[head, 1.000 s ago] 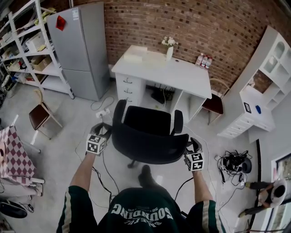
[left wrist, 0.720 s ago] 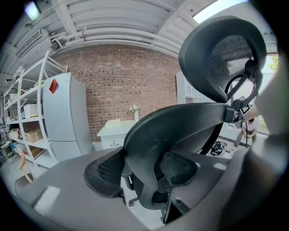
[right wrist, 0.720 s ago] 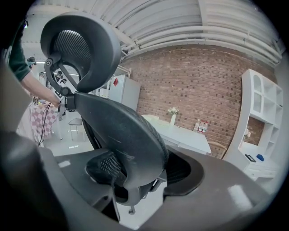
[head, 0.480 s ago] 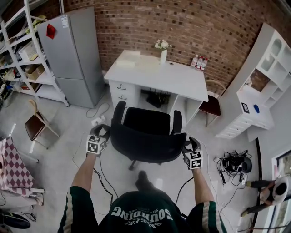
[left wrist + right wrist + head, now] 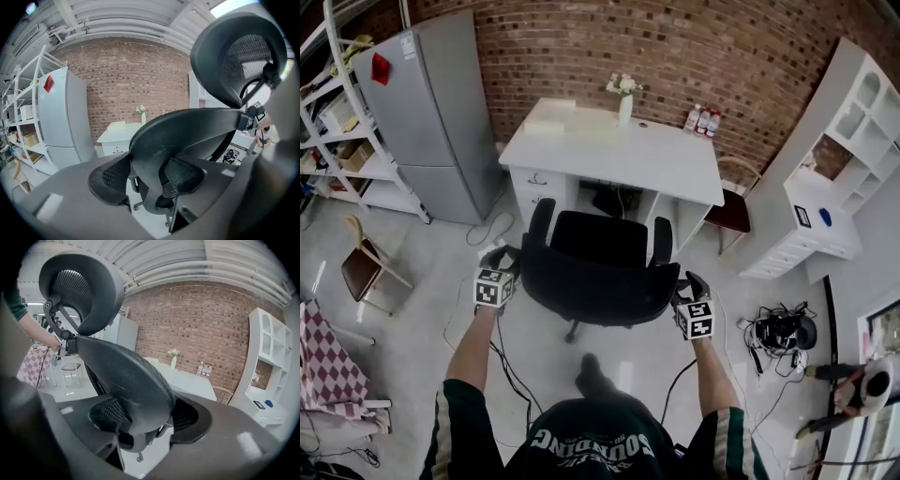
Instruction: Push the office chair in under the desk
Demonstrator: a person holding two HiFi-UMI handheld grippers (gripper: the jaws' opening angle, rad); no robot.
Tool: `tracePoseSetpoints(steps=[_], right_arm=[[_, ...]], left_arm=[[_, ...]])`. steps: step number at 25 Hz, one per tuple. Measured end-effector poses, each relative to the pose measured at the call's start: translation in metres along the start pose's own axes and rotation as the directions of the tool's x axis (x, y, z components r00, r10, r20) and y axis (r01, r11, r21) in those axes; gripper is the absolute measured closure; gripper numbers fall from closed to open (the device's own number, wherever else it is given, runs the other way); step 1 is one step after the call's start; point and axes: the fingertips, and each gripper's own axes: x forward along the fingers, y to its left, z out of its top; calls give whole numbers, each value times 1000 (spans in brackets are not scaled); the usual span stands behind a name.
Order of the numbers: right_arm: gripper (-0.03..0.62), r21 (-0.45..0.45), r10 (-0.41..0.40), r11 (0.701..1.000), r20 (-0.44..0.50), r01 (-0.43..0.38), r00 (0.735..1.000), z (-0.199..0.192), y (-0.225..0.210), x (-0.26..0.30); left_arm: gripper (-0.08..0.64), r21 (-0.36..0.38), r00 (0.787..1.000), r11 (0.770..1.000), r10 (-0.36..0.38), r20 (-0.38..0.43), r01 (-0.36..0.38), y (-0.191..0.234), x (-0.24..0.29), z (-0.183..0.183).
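- A black office chair (image 5: 600, 272) is standing on the grey floor (image 5: 422, 309) just in front of a white desk (image 5: 619, 155). Its seat (image 5: 605, 239) is facing the desk and its backrest (image 5: 600, 292) is facing the person.
- The seat's front edge is sitting near the desk's front edge, and the chair does not look tucked under yet.
- The backrest's long edge is running left to right, roughly parallel with the desk's front. The push is therefore likely going straight away from the person, square to that edge.
- The opening (image 5: 619, 199) under the desk is lying straight ahead of the seat, between the drawers (image 5: 532, 187) on the left and the side panel (image 5: 698, 217) on the right. The chair appears to be lining up with it.
- The armrests (image 5: 542, 220) are flanking the seat and may be passing close to the drawers and panel.
- The left gripper (image 5: 514, 261) is clamping the backrest's left rim, its pads (image 5: 110, 180) pressing on either side of it.
- The right gripper (image 5: 680, 289) is clamping the right rim the same way, with the rim filling the gap between its jaws.
- The grippers are sitting about level with each other, one at each end of the backrest. Neither hand is nearer, and the chair is lying directly ahead of both.
- Cables (image 5: 511, 361) are trailing across the floor behind the chair.
- A grey fridge (image 5: 431, 103) is standing left of the desk.
- A wooden chair (image 5: 729, 211) is standing by the desk's right end.
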Motion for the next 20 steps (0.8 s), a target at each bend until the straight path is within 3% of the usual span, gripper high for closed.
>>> tracePoseSetpoints(steps=[10, 20], right_arm=[[331, 27, 13, 1000, 10, -13, 1000, 12, -8, 30], [336, 26, 36, 999, 5, -36, 999, 10, 4, 35]], left_arm=[[330, -40, 1000, 999, -12, 25, 13, 21, 35, 18], [330, -59, 999, 998, -20, 46, 23, 28, 31, 13]])
